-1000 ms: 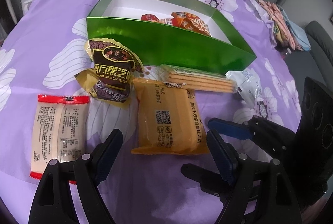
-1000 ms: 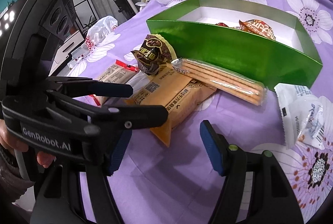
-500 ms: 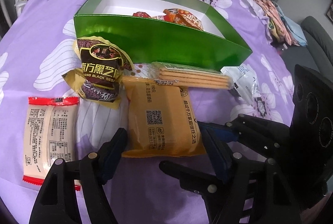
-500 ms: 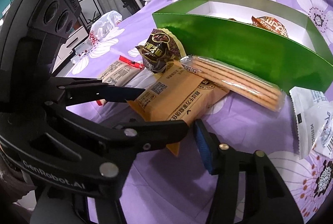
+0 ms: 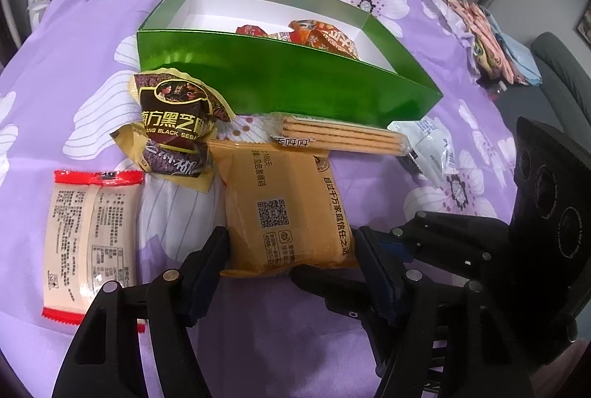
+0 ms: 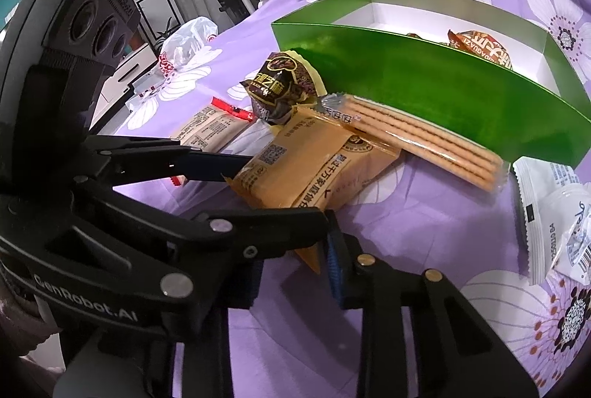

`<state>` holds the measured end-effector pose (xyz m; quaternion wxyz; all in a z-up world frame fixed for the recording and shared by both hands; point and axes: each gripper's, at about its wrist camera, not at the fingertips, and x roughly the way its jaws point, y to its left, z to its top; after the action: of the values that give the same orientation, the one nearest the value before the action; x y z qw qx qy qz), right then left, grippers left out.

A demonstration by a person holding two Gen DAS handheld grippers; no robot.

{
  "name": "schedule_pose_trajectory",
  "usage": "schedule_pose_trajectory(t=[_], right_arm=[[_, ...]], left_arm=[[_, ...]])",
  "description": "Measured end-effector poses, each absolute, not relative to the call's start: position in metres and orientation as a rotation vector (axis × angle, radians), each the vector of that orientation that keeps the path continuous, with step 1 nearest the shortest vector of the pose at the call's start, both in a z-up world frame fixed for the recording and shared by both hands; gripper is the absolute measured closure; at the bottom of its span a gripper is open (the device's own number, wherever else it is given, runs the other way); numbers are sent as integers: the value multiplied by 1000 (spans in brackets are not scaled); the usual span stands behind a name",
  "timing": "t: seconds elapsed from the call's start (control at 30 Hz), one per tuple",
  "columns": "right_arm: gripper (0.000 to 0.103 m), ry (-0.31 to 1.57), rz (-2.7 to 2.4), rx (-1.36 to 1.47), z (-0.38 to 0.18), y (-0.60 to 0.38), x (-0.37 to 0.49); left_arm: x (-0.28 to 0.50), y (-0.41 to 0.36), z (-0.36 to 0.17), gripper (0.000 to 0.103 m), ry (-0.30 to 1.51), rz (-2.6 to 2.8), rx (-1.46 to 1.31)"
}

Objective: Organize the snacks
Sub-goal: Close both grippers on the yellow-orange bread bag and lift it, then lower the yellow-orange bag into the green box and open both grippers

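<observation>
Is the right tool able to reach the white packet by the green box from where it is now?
Probably yes. The white packet lies flat on the cloth, nothing on it, and the right tool, whose jaws were just closing, holds nothing.

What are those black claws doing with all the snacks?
A person holding a gripper in each hand is tidying snacks into the green box, where a few wrapped ones already lie. The left gripper has just been closing around the orange packet on the purple cloth. The right gripper sits beside it, also closing, at the packet's corner.
</observation>
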<state>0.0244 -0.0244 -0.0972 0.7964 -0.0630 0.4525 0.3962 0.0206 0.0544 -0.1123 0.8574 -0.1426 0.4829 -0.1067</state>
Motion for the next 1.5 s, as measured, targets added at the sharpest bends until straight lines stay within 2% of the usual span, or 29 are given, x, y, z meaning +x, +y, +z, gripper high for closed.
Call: schedule_pose_trajectory(t=[0.73,1.5], right_arm=[[74,842,857,-153,-44,-36,-16],[74,698,762,-131,-4,-70,-2]], left_arm=[[-20,35,-56,34,902,-219,-236],[14,-2,-12,34,807,-274,-137]])
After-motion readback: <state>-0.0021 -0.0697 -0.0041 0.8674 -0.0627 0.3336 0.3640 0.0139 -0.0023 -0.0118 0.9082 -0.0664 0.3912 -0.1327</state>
